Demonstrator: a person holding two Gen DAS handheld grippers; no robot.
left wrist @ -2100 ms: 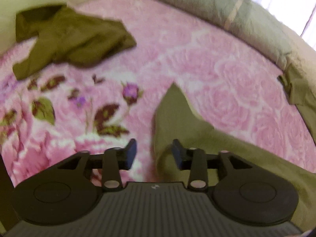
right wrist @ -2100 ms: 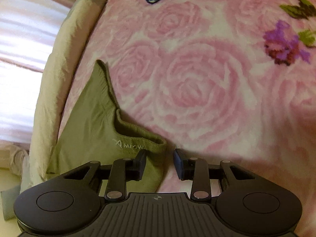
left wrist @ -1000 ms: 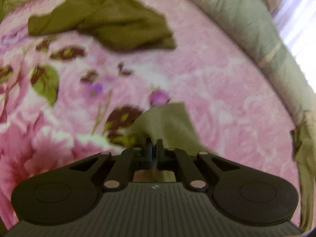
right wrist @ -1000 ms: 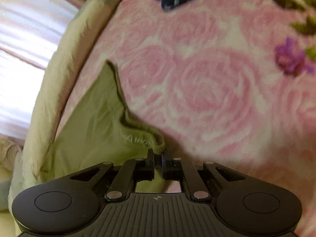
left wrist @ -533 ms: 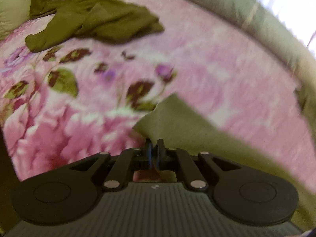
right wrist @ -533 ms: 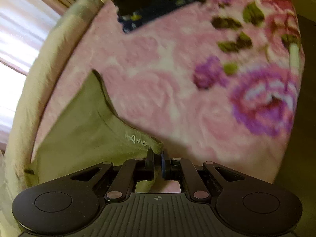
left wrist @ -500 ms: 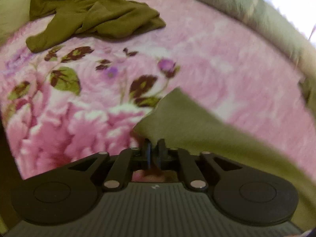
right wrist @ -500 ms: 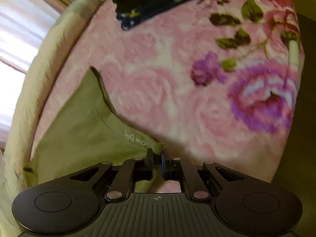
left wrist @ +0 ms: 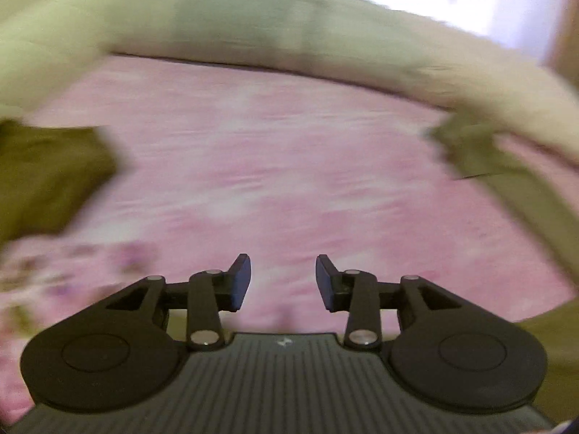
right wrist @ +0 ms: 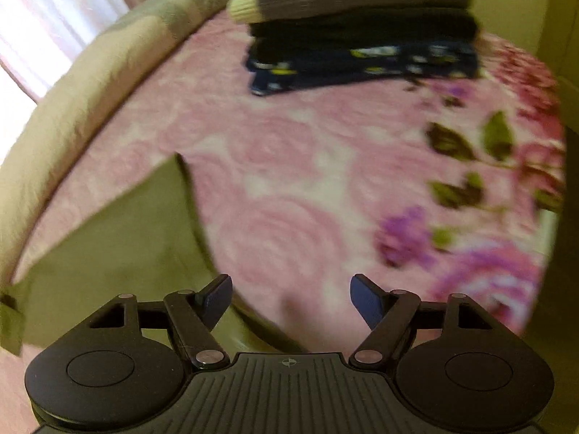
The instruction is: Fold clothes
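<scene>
A pink, rose-patterned fleece blanket (right wrist: 289, 188) covers the bed, with a pale quilted bolster (left wrist: 253, 25) curving round its far edge. On it, at the near left in the right wrist view, the light olive cotton garment (right wrist: 119, 238) lies spread flat; a darker olive crumpled garment (left wrist: 47, 177) waits off to the left, and a stack of folded dark clothes (right wrist: 362, 29) sits at the far side. Both claws are letting go: the left gripper (left wrist: 283, 282) and right gripper (right wrist: 291, 300) have jaws opening, with only blanket between them. This looks like the release after one fold; next, I'd judge, comes picking a fresh edge of the olive garment.
</scene>
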